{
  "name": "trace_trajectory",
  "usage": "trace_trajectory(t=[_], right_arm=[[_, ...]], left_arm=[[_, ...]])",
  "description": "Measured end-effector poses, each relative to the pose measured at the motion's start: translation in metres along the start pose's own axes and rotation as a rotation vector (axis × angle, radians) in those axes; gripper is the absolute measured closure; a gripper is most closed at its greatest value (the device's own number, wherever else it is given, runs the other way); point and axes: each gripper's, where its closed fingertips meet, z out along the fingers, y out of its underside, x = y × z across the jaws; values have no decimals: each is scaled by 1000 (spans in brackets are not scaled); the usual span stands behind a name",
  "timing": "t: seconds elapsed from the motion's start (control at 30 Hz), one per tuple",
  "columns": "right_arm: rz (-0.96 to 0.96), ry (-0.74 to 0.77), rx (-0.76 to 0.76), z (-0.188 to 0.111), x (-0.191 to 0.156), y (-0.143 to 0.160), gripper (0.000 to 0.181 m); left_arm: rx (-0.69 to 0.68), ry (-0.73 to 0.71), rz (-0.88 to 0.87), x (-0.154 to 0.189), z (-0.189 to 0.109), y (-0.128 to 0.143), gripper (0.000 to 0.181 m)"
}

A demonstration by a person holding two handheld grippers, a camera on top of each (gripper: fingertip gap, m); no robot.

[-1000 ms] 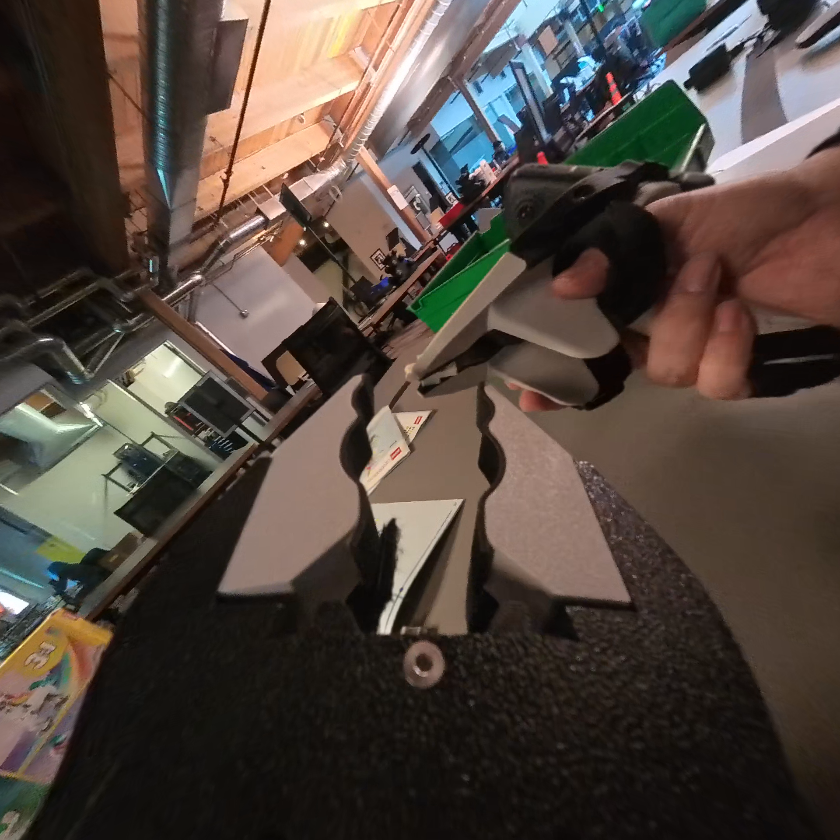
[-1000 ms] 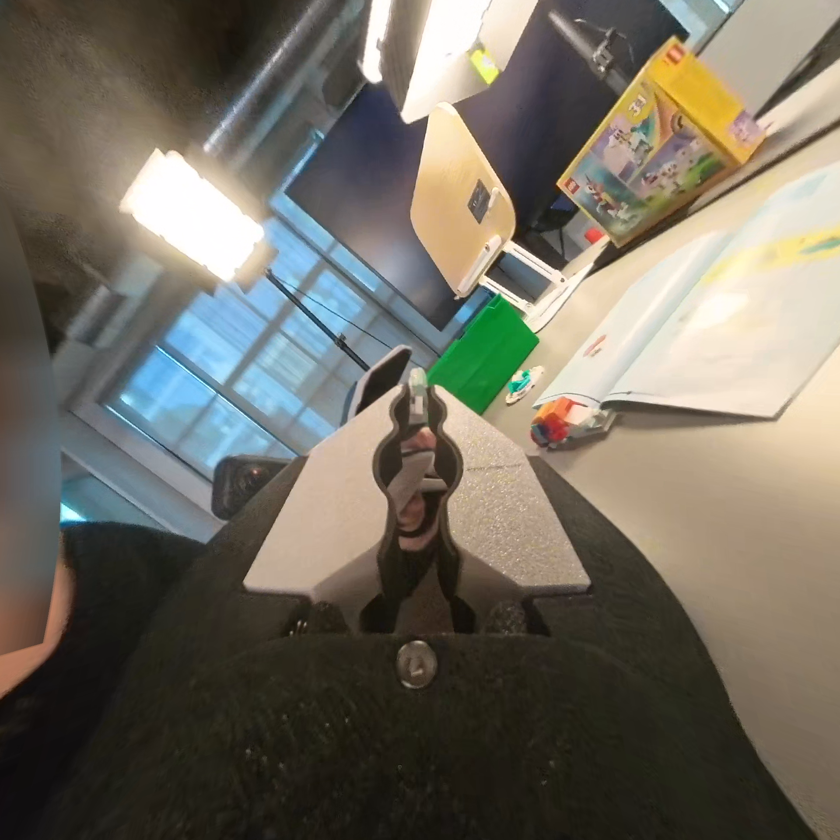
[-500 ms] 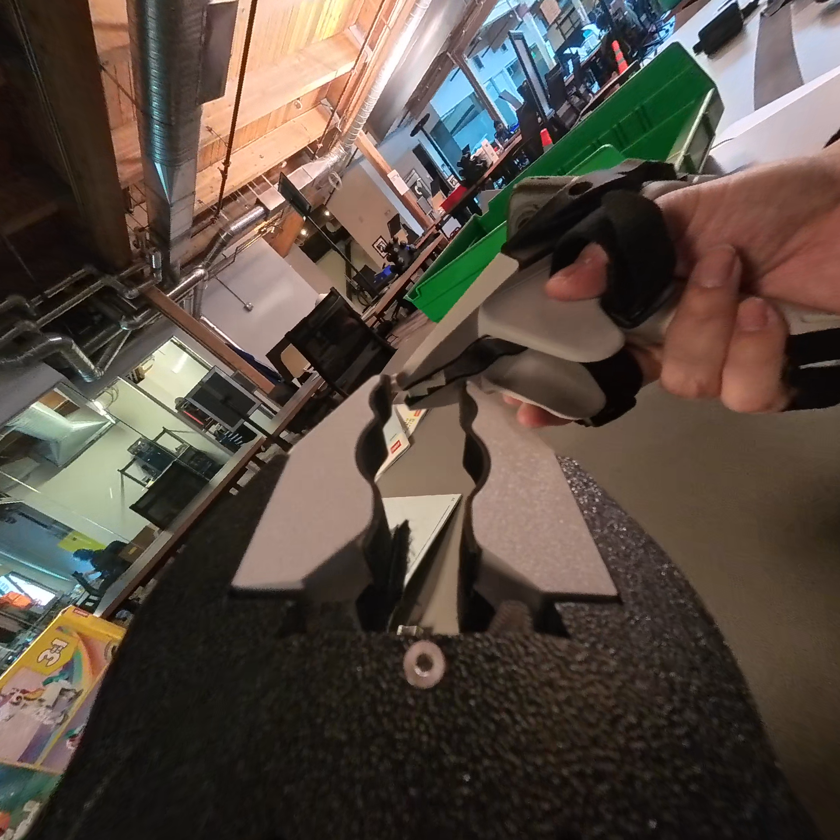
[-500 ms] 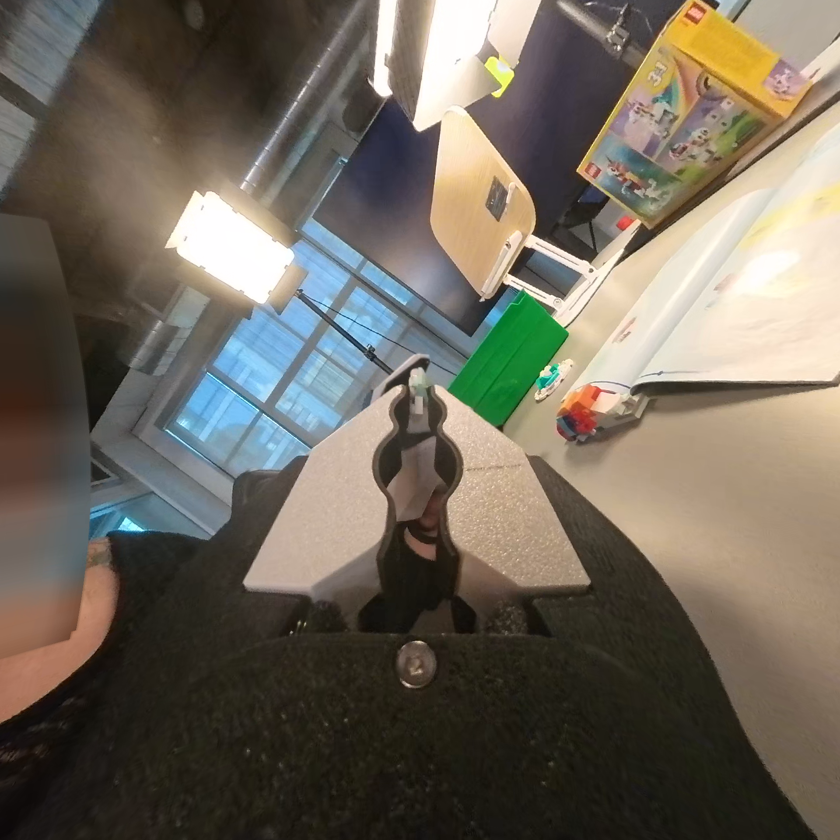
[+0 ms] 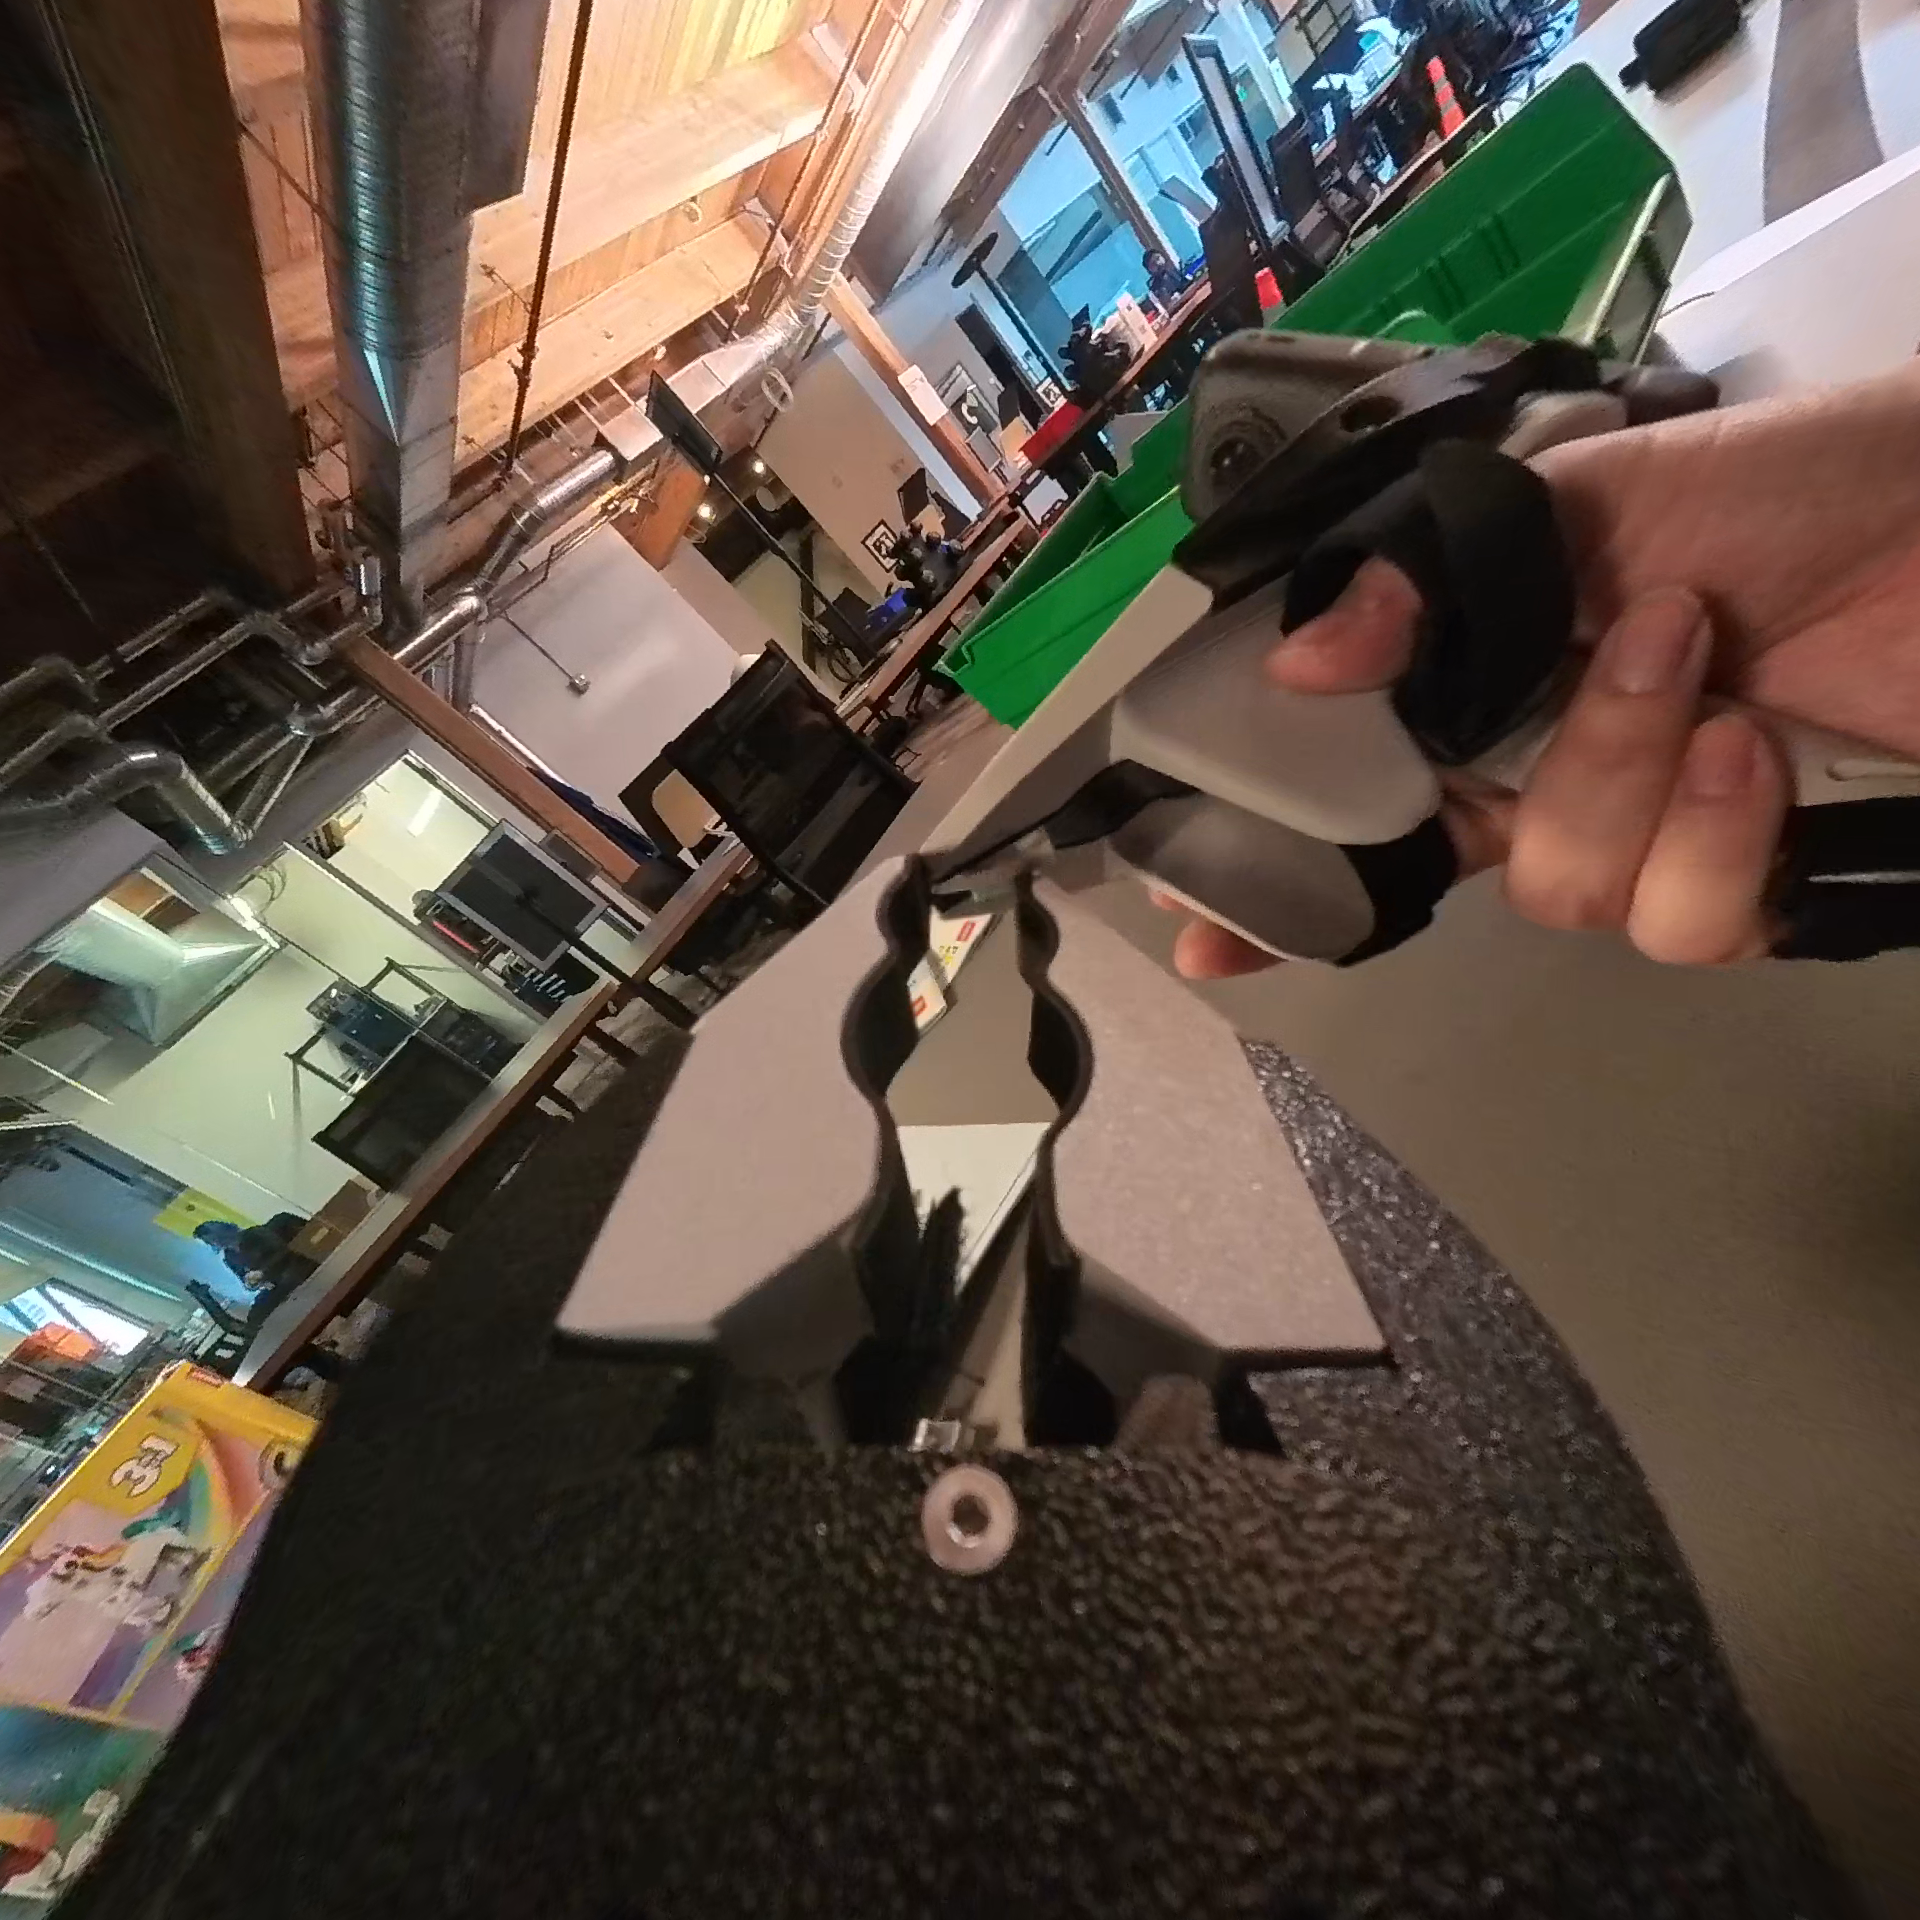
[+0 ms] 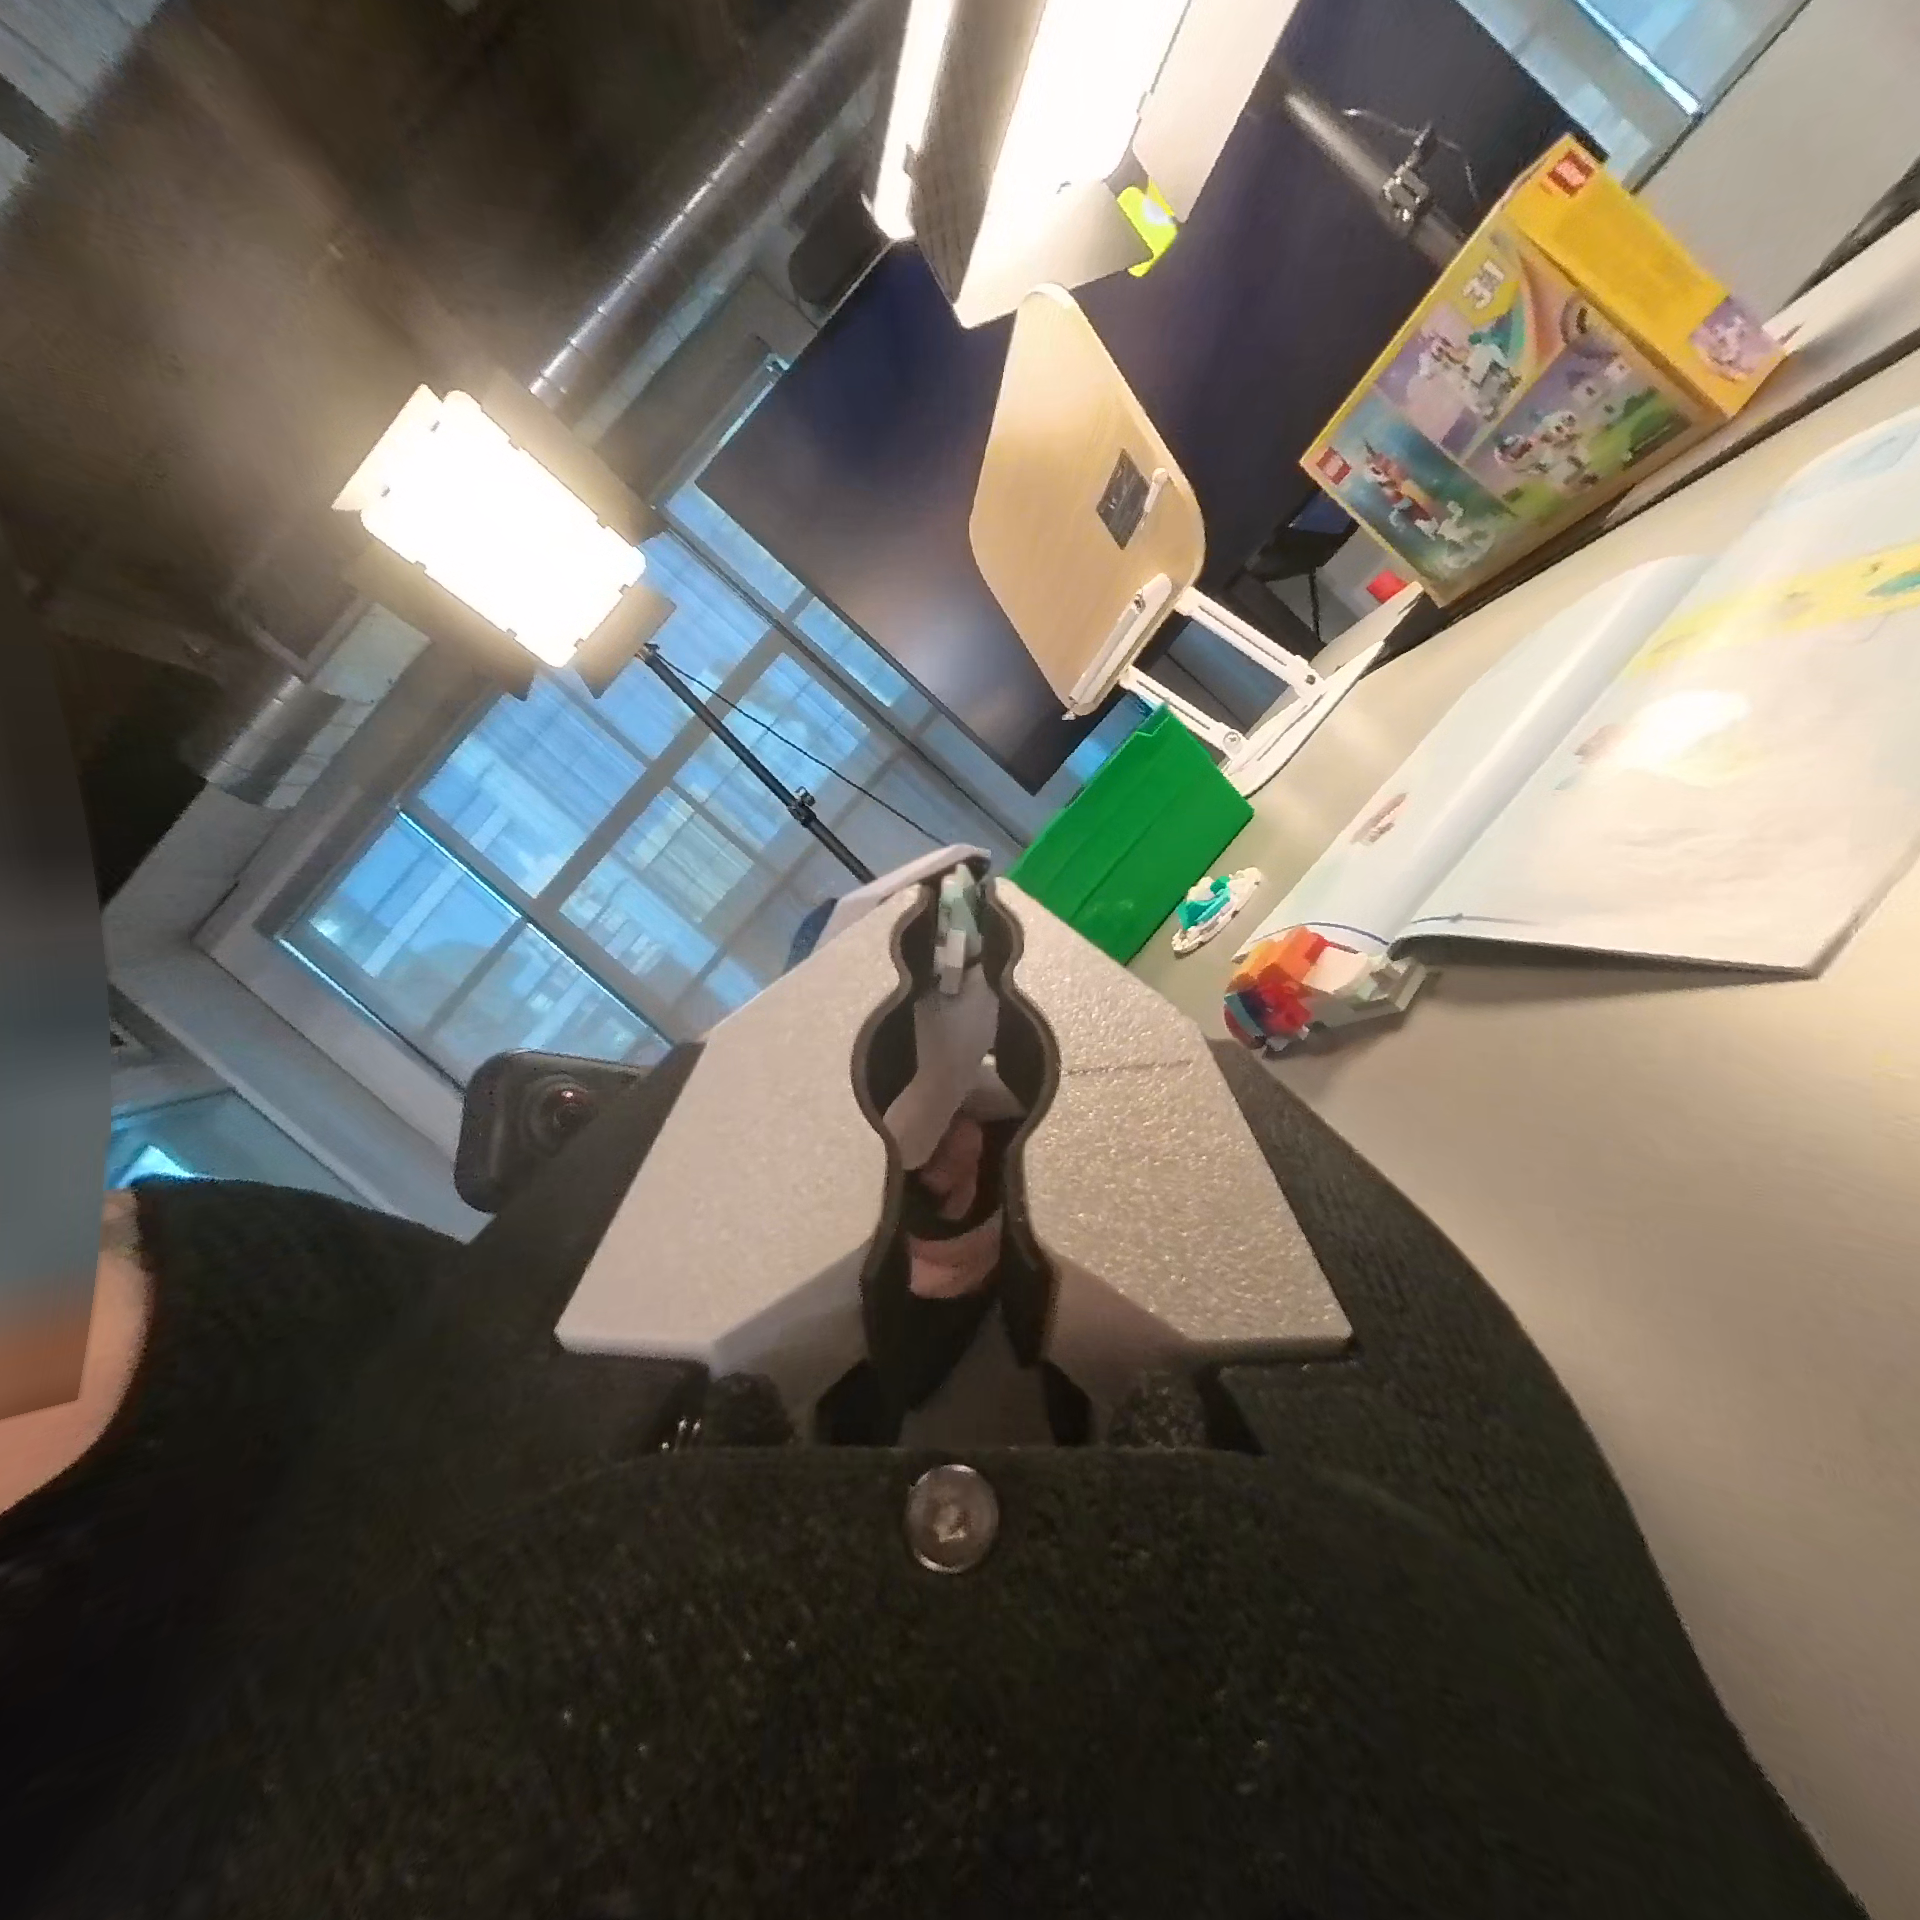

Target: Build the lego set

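The right gripper [image 5: 940,883], held in a hand [image 5: 1662,665], has come closer to the left gripper [image 5: 971,904]: its tip, well above and apart a second ago, now sits between the left fingertips. The left jaws have narrowed. In the right wrist view, the small piece [image 6: 956,920] stays pinched.
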Motion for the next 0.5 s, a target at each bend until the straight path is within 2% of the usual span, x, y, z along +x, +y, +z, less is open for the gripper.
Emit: trace_trajectory(t=[0.2, 0.3, 0.33, 0.43, 0.5], right_arm=[[-15, -10, -2, 1, -3, 0, 175], [37, -31, 2, 0, -3, 0, 175], [51, -40, 4, 0, -3, -1, 175], [50, -43, -3, 0, -4, 1, 175], [46, -45, -8, 1, -6, 2, 174]], left_arm=[[34, -19, 18, -1, -1, -3, 164], [44, -15, 3, -2, 0, -5, 137], [49, -10, -7, -1, 0, -5, 133], [78, -9, -3, -2, -3, -10, 135], [80, -5, 5, 0, -3, -10, 142]])
